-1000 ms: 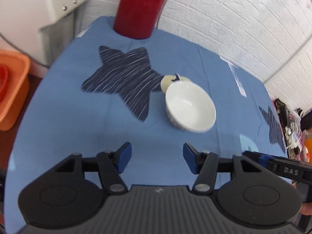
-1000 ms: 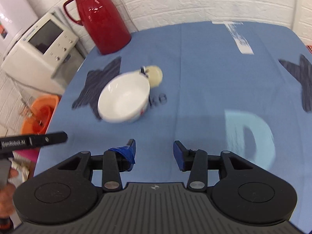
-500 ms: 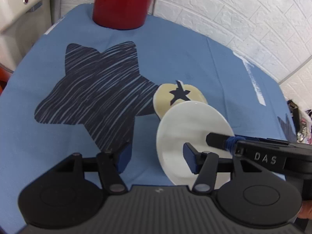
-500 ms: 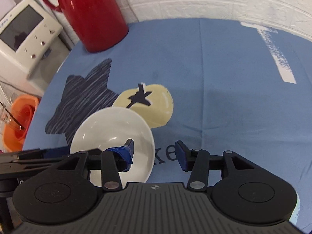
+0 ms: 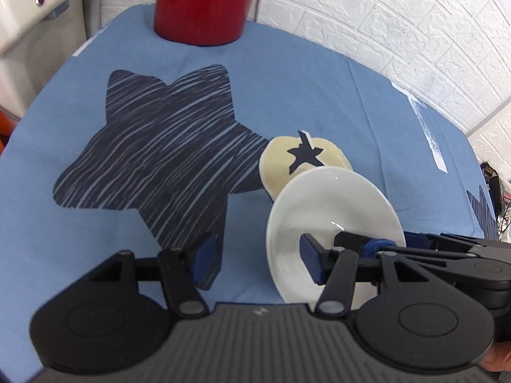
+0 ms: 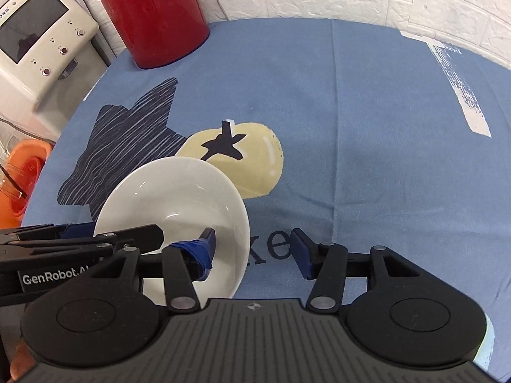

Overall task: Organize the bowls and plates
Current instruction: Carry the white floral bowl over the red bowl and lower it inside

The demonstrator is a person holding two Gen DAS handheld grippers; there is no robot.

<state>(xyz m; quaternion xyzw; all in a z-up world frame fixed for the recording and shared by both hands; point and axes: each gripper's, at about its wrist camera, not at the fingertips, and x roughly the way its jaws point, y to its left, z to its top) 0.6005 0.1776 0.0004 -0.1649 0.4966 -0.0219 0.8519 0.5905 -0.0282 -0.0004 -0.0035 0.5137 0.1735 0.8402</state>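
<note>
**Between two grippers, one bowl**

Just ahead of both grippers, a white bowl [image 5: 332,220] sits on the blue tabletop [image 5: 319,95]. The left gripper [image 5: 255,257] and right gripper [image 6: 252,252] both stand wide, each straddling one side of the rim, likely to share the lift.

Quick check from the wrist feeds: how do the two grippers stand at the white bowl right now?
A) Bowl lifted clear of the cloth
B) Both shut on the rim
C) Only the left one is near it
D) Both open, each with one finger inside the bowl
D: the left gripper and right gripper both have jaws spread, each straddling the white bowl's rim.
</note>
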